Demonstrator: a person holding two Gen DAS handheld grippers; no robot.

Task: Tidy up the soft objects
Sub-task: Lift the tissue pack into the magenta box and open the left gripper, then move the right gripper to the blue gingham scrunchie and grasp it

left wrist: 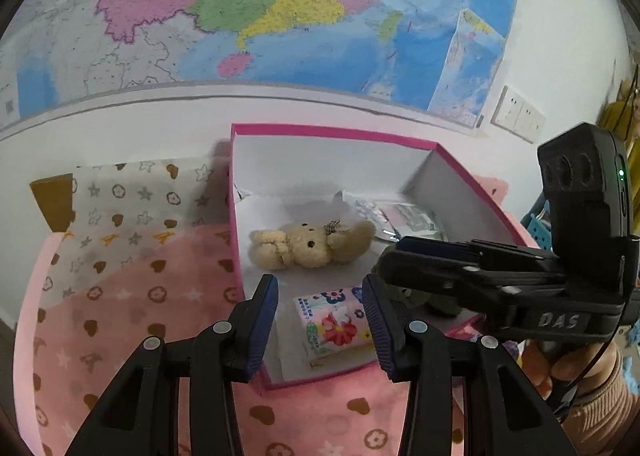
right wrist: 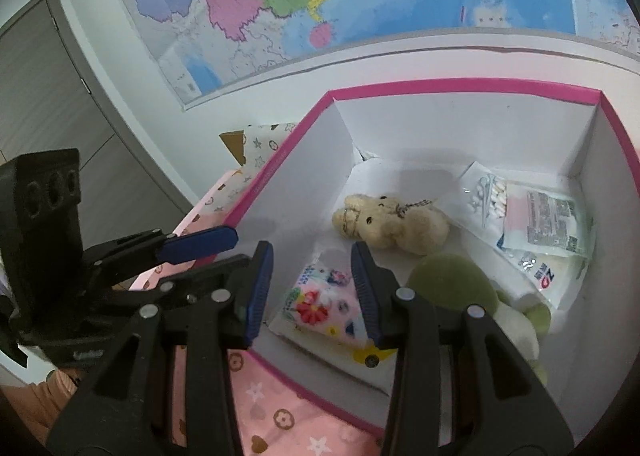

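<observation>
1. The left tool [left wrist: 320, 320] hangs over the near left corner of the pink-rimmed box [left wrist: 340, 131], jaws spread, nothing between the pads; the flowered tissue pack [left wrist: 336, 326] shows through the gap, lying on the box floor below.
2. Beyond the left tool's tips the beige teddy bear [left wrist: 310, 244] lies on its side on the white box floor.
3. To the right of the left tool, the right tool [left wrist: 394, 252] reaches into the box from the side, held by a hand [left wrist: 568, 368] in a ribbed sleeve.
4. In the right wrist view, the right tool [right wrist: 312, 288] is also spread and pinches nothing; the tissue pack [right wrist: 320, 304] lies under its gap, apart from both pads.
5. Ahead of the right tool is the teddy bear [right wrist: 392, 223]; just right of its right finger sits a green and white plush toy [right wrist: 452, 284], partly hidden by that finger.
6. Farther right lie a cotton swab bag [right wrist: 486, 195] and flat sealed packets [right wrist: 544, 223], overlapping one another.
7. The box stands on a pink patterned blanket [left wrist: 132, 320]; a wall map [left wrist: 260, 7] hangs behind.
</observation>
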